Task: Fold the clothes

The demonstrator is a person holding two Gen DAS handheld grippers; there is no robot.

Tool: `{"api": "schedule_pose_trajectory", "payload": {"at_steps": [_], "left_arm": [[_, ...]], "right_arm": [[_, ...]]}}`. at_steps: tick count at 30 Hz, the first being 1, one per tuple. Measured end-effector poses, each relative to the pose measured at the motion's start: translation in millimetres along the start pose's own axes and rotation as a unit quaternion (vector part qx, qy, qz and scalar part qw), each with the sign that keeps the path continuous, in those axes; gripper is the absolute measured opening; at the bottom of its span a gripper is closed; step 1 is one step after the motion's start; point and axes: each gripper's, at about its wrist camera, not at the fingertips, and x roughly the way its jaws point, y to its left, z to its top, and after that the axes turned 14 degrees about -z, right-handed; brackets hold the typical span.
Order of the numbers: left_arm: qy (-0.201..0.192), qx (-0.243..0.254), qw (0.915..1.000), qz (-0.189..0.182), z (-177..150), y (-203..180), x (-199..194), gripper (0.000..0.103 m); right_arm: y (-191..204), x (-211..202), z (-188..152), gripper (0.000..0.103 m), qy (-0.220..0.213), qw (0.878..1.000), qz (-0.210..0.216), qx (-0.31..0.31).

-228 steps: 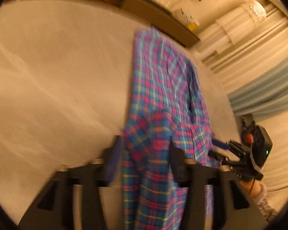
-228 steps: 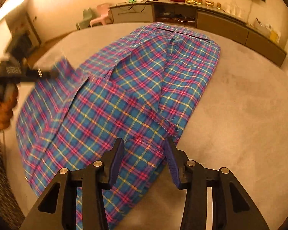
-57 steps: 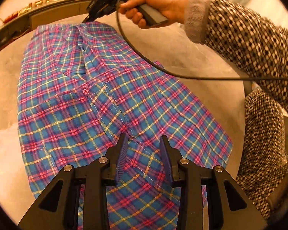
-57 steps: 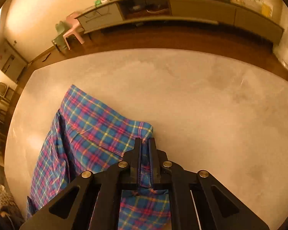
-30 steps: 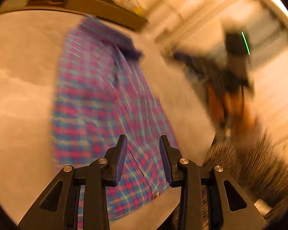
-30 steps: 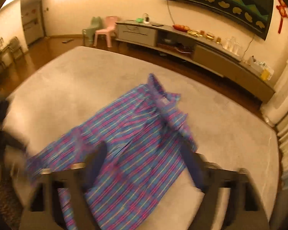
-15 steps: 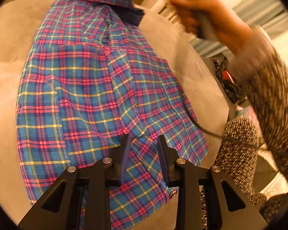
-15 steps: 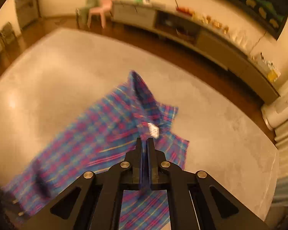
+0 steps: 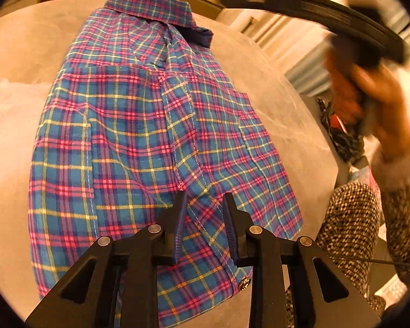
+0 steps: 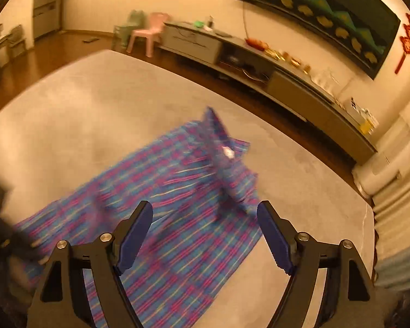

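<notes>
A blue, pink and yellow plaid shirt [image 9: 139, 125] lies flat and front up on the grey table [image 9: 276, 82], collar [image 9: 150, 8] at the far end. My left gripper [image 9: 203, 218] is open low over the near hem, with the button placket running between its fingers. In the right wrist view the shirt [image 10: 164, 191] is blurred, and my right gripper [image 10: 203, 235] hangs wide open above its collar end, holding nothing. A hand [image 9: 369, 90] carries that gripper at the upper right of the left wrist view.
The person's speckled sleeve and leg [image 9: 350, 218] stand at the table's right edge. A long low cabinet [image 10: 287, 73] and a pink chair [image 10: 150, 32] stand beyond the far edge. Bare table [image 10: 95, 95] surrounds the shirt.
My right gripper, shut on the collar half a second ago, has opened and risen away from the shirt. The left gripper has stayed over the hem.
</notes>
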Motion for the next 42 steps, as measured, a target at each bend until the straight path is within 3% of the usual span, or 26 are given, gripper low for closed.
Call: {"api": "schedule_pose_trajectory", "payload": {"at_steps": [6,7,8,9,11,13,18,23,27,31,38,40,42], "left_arm": [[0.012,-0.008,0.9995,-0.027,0.8,9.6,-3.3,0.028],[0.013,-0.01,0.9993,-0.034,1.4,11.3,-3.4,0.028],[0.014,-0.014,0.9991,-0.039,2.2,13.1,-3.4,0.027],[0.014,-0.018,0.9988,-0.043,3.1,14.9,-3.4,0.027],[0.013,-0.026,0.9984,-0.048,4.5,18.5,-3.9,0.024],[0.01,-0.03,0.9983,-0.05,4.7,19.8,-3.2,0.022],[-0.002,-0.037,0.9981,-0.05,4.1,21.1,-2.9,0.021],[-0.036,-0.08,0.9945,-0.057,-3.5,28.4,-12.1,0.021],[-0.073,-0.116,0.9885,-0.063,-34.1,28.3,-30.4,0.025],[-0.105,-0.144,0.9816,-0.069,-63.0,26.6,-48.4,0.024],[-0.133,-0.139,0.9778,-0.083,-98.6,15.3,-77.6,0.028],[-0.087,-0.098,0.988,-0.081,-103.0,1.0,-69.0,0.028],[-0.088,-0.098,0.9885,-0.075,-97.7,0.7,-59.3,0.028]], "right_arm": [[-2.4,89.0,48.1,0.077,0.061,0.998,-0.011,-0.011],[-2.7,103.9,52.9,0.057,0.073,0.997,-0.007,-0.01],[-2.8,118.4,56.7,0.017,0.093,0.996,-0.001,-0.01],[-3.5,130.7,58.0,0.006,0.116,0.993,0.002,-0.008],[-6.5,128.6,57.8,0.006,0.11,0.994,0.002,-0.007],[-11.9,98.2,56.1,0.006,0.08,0.997,0.016,0.009],[-3.1,-40.4,26.7,0.005,-0.019,0.998,0.055,0.012],[32.2,-155.1,-35.5,0.006,-0.064,0.995,0.072,-0.013],[69.1,-187.2,-97.9,0.006,-0.053,0.996,0.071,-0.029],[110.6,-179.7,-145.0,0.006,-0.018,0.996,0.075,-0.047],[129.8,-179.9,-161.5,0.006,-0.012,0.996,0.072,-0.055],[126.9,-177.4,-162.5,0.006,-0.008,0.996,0.07,-0.05],[123.7,-171.1,-162.4,0.006,0.001,0.996,0.074,-0.042]]}}
